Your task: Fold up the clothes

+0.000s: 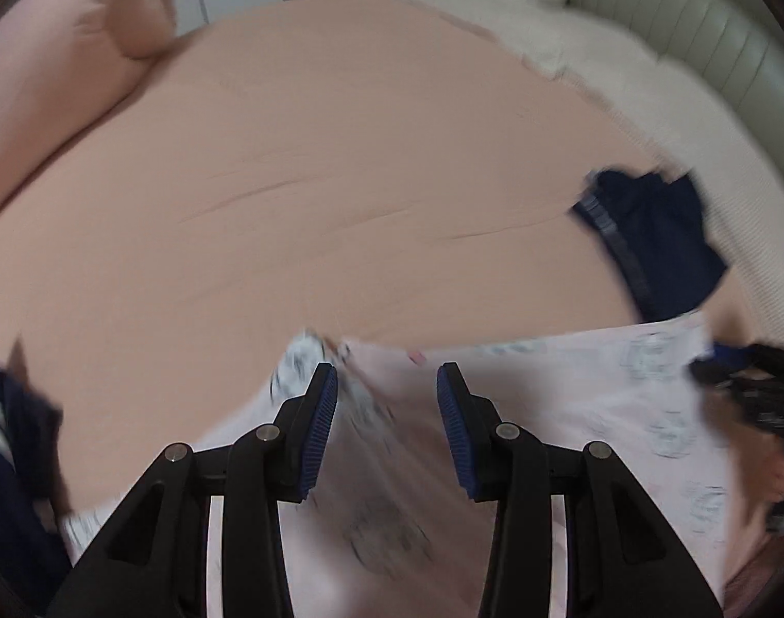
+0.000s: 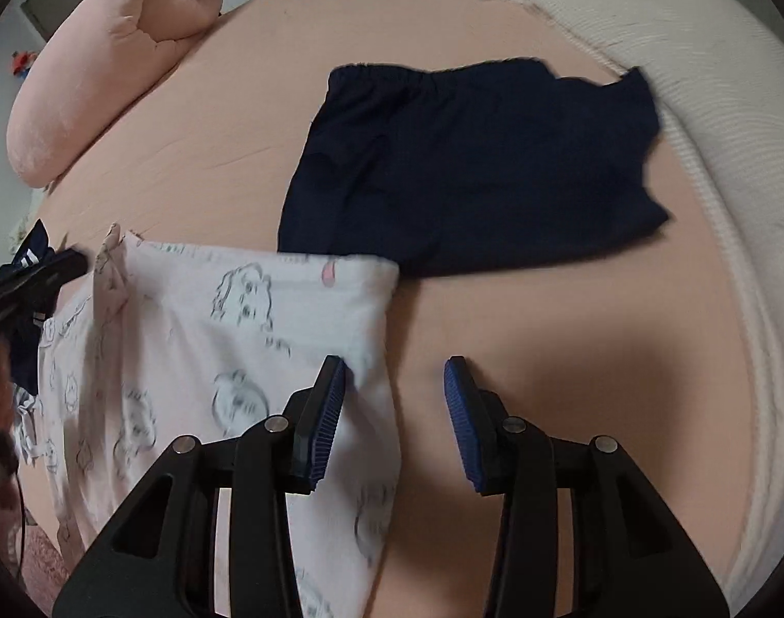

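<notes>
The left gripper (image 1: 387, 376) is seen with jaws apart over the pale pink printed garment (image 1: 572, 391), blurred at the lower middle of its frame. The right gripper (image 2: 394, 371) is likewise spread, its left pad apparently touching the garment's edge. Navy shorts (image 2: 469, 170) are spread at upper centre on the peach bedsheet (image 2: 572, 340).

Peach sheet (image 2: 572, 360) covers the bed; pink rolled pillow (image 2: 108, 67) far left; cream blanket (image 2: 701, 103) right.
</notes>
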`<state>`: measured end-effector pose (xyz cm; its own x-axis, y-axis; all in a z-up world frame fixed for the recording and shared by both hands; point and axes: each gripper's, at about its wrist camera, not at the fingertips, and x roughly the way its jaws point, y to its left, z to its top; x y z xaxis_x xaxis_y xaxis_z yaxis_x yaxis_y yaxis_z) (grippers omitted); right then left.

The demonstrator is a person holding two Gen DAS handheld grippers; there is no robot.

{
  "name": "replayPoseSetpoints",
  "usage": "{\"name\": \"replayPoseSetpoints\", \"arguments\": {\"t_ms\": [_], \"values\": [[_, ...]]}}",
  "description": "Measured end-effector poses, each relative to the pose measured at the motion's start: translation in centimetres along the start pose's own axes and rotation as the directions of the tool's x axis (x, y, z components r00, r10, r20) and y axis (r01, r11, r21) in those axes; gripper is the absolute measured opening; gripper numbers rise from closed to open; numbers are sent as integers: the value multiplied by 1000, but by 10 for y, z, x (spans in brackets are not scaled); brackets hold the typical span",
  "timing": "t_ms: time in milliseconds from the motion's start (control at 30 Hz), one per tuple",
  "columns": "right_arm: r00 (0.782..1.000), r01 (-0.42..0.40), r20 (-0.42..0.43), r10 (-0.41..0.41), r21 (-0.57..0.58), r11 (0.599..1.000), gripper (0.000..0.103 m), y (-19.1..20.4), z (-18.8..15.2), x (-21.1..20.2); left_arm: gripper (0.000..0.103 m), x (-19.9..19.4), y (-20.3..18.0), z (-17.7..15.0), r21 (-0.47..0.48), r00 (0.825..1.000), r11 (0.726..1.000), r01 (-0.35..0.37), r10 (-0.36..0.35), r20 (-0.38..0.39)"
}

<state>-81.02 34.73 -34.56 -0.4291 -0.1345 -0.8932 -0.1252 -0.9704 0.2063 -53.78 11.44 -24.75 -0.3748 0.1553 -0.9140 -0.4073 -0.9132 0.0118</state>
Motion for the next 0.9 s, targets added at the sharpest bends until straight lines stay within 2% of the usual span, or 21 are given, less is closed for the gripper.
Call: {"name": "replayPoseSetpoints", "arguments": {"t_ms": [33,67,100,167,233,333,400,433,467,533,567,667,733,767,800,833,867,900], "values": [[1000,-11,1,11,-6,1000,36,-1,3,5,42,5,-3,0,29,1000,1000,-8,9,-13],[1000,-20,0,20,-21,1000,25,1,4,7,41,9,-6,1,57,1000,998,-16,18,-25],[999,-44,-2,43,-28,999,3,1,5,8,40,14,-9,1,86,999,996,-24,27,-37],[999,-51,17,52,-35,998,3,1,4,4,13,17,-14,3,146,998,988,-42,48,-42],[997,-61,52,62,-30,998,2,-1,4,-5,10,7,-17,6,183,999,982,-41,44,-15],[984,-72,161,73,-13,997,2,-8,9,-41,10,-7,-21,9,201,999,979,-29,21,40],[979,-66,194,67,-10,998,2,-13,10,-55,14,-5,-21,10,191,996,978,-77,67,60],[978,-52,202,50,0,999,2,-17,9,-58,17,-1,-19,10,183,994,978,-101,92,58],[981,-24,192,22,6,1000,2,-22,8,-56,27,5,-14,11,159,994,981,-110,105,44],[990,18,141,-25,50,999,2,-37,6,-42,35,8,-3,12,94,997,993,-66,63,42],[995,5,98,-14,91,996,2,-46,5,-32,35,6,0,13,68,998,997,-30,26,57],[999,8,38,-13,124,992,4,-56,3,-18,37,-4,-7,14,86,994,995,48,-56,95],[1000,20,19,-22,103,994,8,-53,1,-14,37,-2,-15,16,127,990,985,116,-125,65],[1000,18,16,-20,94,995,12,-50,0,-13,37,0,-19,17,144,989,980,134,-143,49],[1000,17,13,-18,84,996,20,-48,-1,-12,38,2,-25,15,147,989,979,140,-146,33],[1000,16,10,-17,74,997,22,-46,-2,-11,38,4,-31,11,144,989,979,142,-146,15],[1000,15,7,-15,64,998,22,-44,-3,-10,37,9,-36,9,144,988,977,157,-157,-10],[1000,28,12,-28,48,998,19,-42,-5,-11,32,15,-41,8,145,984,974,177,-173,-39]]}}
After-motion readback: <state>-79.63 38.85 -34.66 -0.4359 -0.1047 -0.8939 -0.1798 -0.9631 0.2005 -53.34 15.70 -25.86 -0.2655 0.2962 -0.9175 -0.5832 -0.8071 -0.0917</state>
